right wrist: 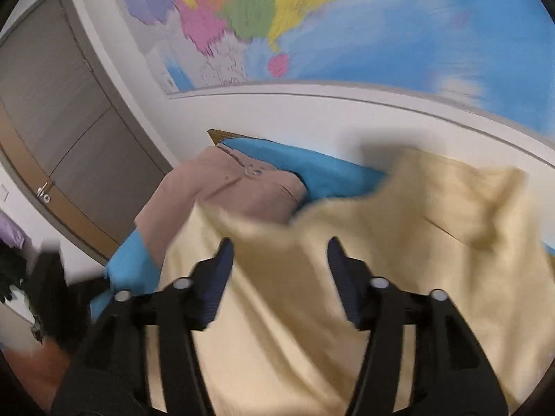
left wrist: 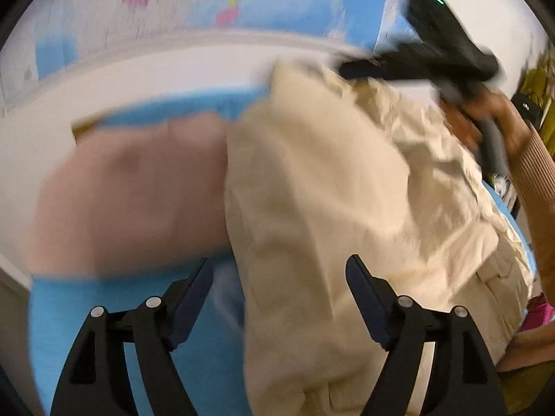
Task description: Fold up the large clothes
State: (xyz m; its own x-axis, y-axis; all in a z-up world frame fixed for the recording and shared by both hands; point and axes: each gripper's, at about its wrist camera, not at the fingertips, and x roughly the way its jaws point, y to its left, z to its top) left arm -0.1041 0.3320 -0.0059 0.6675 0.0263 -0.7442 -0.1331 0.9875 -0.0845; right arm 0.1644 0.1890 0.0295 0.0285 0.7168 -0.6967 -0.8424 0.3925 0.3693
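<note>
The cream garment (left wrist: 329, 208) lies rumpled ahead of and under my jaws, unfolded; a pink garment (right wrist: 239, 190) beyond looks already folded. My left gripper (left wrist: 279, 298) gapes wide and empty, my right gripper (right wrist: 279, 277) parted, gripping nothing.
</note>
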